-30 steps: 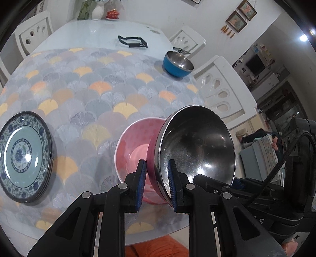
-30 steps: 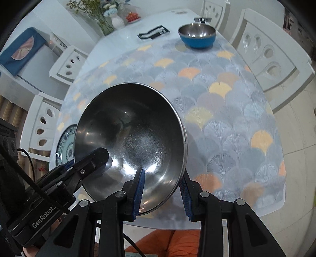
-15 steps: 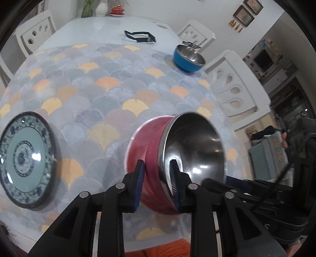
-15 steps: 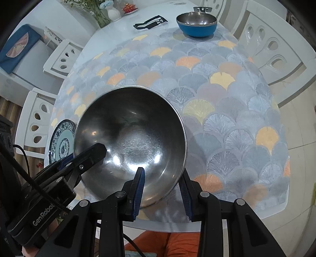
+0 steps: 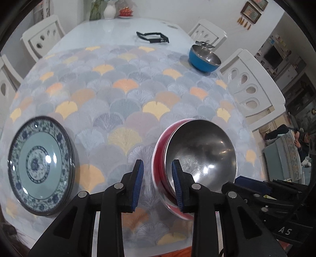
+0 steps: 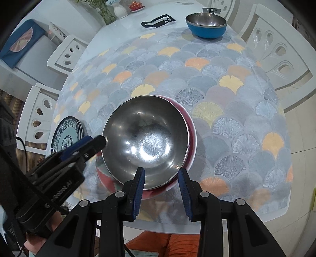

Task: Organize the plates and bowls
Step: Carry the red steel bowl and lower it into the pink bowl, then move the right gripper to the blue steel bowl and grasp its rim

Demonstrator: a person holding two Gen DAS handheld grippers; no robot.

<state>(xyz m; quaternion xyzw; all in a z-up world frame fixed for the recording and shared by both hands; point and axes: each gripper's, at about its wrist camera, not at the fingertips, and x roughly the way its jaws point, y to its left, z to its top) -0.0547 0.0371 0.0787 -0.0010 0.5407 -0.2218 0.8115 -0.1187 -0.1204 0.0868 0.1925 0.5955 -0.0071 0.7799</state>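
On the table point(image 6: 102, 39), a scallop-patterned cloth point(image 6: 227, 102) is spread over the near part. White chairs point(image 5: 254, 87) are set around the table. Near the front edge, a steel bowl point(image 6: 146, 138) is nested in a red bowl point(image 6: 192, 136); the steel one sits slightly tilted, not fully seated. A stack of blue-patterned plates point(image 5: 39, 164) lies just left of the bowls, apart from them. A blue bowl point(image 6: 206, 24) with steel lining is placed at the far right edge of the cloth, well apart. A black bracket-like item point(image 5: 153, 37) lies on the bare tabletop beyond the cloth; a white vase point(image 6: 119, 10) and a small red dish point(image 6: 136, 5) are seen at the far end.

Left gripper point(image 5: 158, 181): its jaws have just been opening, the bowls' left rim is between them, and a gap shows at the outer pad, so nothing is clamped. Right gripper point(image 6: 161, 187): fingers apart, straddling the near rim, pads not seen pressing. Writing on the left gripper body is blurred, partly readable as "…obot.AI"; "AS" is seen on the right gripper body.
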